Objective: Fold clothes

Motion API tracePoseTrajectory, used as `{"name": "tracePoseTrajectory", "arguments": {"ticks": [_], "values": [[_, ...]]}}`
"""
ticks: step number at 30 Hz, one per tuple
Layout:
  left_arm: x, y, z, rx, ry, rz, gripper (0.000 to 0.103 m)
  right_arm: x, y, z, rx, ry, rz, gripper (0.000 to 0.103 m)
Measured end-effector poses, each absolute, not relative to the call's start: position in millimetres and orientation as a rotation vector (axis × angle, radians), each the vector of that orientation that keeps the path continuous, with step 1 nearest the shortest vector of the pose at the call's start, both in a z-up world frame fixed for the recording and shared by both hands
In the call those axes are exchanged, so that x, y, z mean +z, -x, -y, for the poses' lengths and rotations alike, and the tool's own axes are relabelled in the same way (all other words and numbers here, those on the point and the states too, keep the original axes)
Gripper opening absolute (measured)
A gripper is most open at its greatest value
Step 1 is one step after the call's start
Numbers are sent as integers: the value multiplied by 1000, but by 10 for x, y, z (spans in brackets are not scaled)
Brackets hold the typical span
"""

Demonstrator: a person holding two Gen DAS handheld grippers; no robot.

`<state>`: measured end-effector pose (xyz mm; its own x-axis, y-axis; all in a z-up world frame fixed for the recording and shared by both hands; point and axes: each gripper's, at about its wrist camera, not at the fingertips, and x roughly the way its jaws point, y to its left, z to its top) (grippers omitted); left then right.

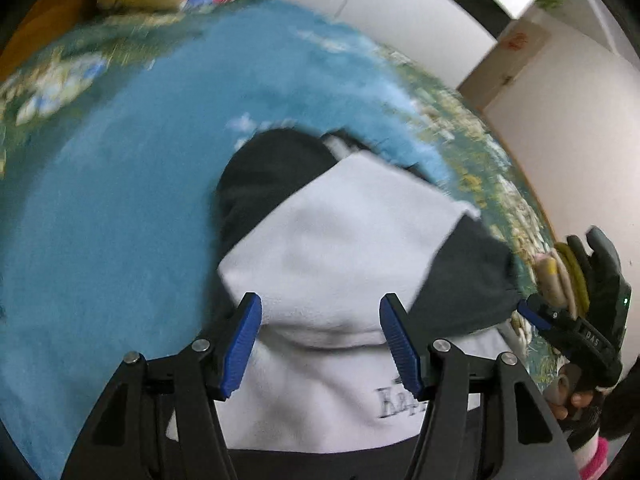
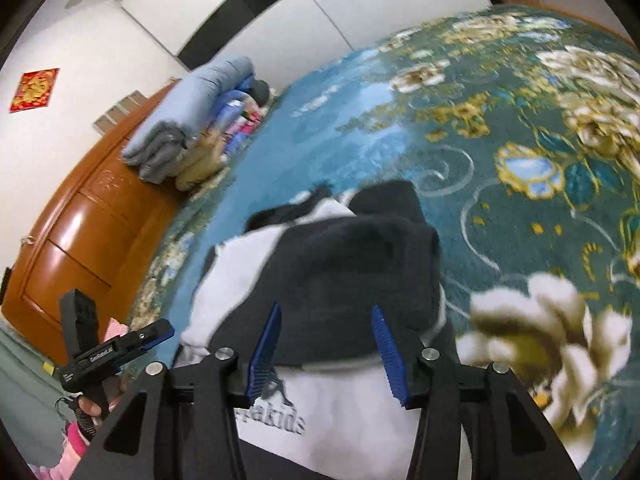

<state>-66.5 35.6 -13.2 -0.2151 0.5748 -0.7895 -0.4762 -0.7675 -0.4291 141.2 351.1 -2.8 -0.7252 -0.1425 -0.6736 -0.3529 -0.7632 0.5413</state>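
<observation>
While both pairs of my tongs hang tilted down over the bed, the garment [image 1: 340, 248] lies bunched on the blue flowered blanket [image 1: 100, 200] just ahead of them, toward twelve o'clock. It is a soft white fleece top with dark sleeves [image 2: 352, 264], one of them thrown across the white body, and grey embroidered lettering [image 2: 276, 420] on the near edge that I can only partly read. My left tongs [image 1: 320, 344] stand moderately wide over a rumpled white fold, pads clear of it. My right tongs [image 2: 328, 352] stand apart too, straddling the dark sleeve without pinching it. Folded bedding [image 2: 188, 128] is stacked by the wooden headboard [image 2: 80, 220] at ten o'clock.
</observation>
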Motion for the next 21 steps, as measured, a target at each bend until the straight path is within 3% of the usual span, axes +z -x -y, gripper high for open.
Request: {"name": "tracePoseTrajectory", "arguments": {"ticks": [4, 13, 21], "values": [[-154, 669, -256, 2008, 1404, 219, 62, -236, -1381, -3550, 2554, 1157, -1086, 52], [-170, 401, 569, 2063, 1432, 174, 63, -55, -2387, -3475, 2629, 1036, -1138, 55], [-545, 98, 1083, 2024, 1529, 264, 63, -665, -3447, -3565, 2376, 978, -1533, 56]]}}
